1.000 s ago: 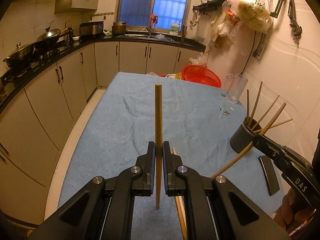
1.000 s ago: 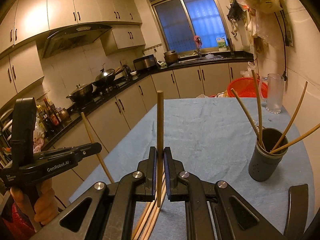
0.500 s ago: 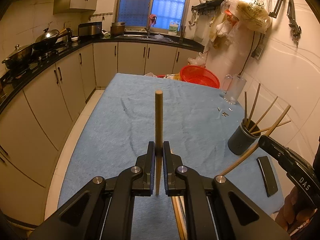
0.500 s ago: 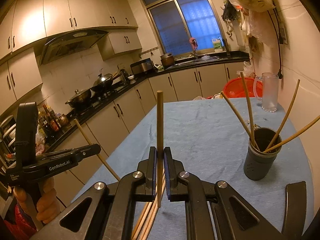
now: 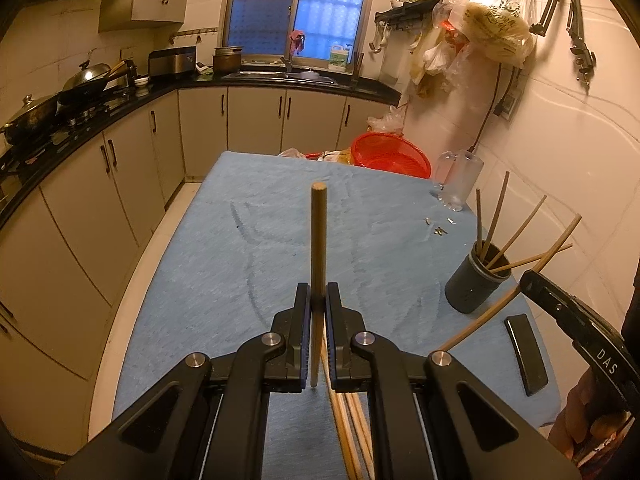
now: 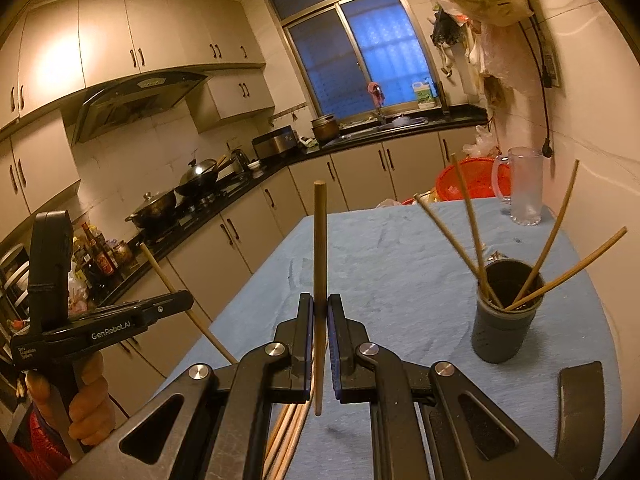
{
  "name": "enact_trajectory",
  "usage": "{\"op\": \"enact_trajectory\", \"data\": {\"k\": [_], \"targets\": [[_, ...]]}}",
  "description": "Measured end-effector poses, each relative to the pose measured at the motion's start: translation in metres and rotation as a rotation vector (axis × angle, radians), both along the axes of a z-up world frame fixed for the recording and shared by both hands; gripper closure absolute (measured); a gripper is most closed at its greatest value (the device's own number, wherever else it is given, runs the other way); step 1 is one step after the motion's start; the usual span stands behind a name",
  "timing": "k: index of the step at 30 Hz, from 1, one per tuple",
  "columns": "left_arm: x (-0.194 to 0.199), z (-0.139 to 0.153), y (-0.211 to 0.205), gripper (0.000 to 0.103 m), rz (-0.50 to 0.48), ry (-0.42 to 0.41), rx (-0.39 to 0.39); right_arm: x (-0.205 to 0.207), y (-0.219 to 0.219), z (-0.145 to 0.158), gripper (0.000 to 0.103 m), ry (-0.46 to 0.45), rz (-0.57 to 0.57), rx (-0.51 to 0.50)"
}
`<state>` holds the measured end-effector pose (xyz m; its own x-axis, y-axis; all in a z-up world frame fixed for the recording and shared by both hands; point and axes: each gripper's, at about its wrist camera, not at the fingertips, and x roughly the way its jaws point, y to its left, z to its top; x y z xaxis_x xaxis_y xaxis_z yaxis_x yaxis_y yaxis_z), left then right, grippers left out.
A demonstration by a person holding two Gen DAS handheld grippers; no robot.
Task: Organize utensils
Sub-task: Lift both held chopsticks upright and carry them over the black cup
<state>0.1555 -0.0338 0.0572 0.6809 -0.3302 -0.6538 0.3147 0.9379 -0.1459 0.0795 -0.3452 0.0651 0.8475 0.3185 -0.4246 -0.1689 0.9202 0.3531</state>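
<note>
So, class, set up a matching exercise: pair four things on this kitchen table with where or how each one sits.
Things:
1. dark grey cylindrical holder
2. clear glass mug
3. red plastic basket
4. flat black bar

States:
A. lying flat at the near edge
B. holding wooden chopsticks
C. standing empty by the wall
D. at the far end

Pairs: 1-B, 2-C, 3-D, 4-A

Blue cloth (image 5: 248, 248), grey cup (image 6: 505, 316), red basket (image 5: 390, 154).
</note>
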Motion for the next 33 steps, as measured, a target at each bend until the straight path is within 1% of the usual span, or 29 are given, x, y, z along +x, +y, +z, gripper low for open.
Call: {"op": "enact_trajectory", "data": {"k": [10,18,24,33], "targets": [[0.0,0.012,-0.021,0.097,-0.062,-0.002,0.0,-0.016,-0.036,0.01,0.095,-0.022,-0.087,0.022],[0.0,0.027,-0.044,0.097,-0.116,-0.019,-0.004,-0.035,-0.065,0.03,0.095,-0.07,-0.152,0.027],[0.001,0.04,-0.072,0.097,-0.178,-0.032,-0.006,-0.045,-0.091,0.042,0.095,-0.091,-0.202,0.037],[0.003,0.065,-0.123,0.097,-0.274,-0.039,-0.028,-0.052,-0.126,0.062,0.095,-0.124,-0.252,0.063]]}}
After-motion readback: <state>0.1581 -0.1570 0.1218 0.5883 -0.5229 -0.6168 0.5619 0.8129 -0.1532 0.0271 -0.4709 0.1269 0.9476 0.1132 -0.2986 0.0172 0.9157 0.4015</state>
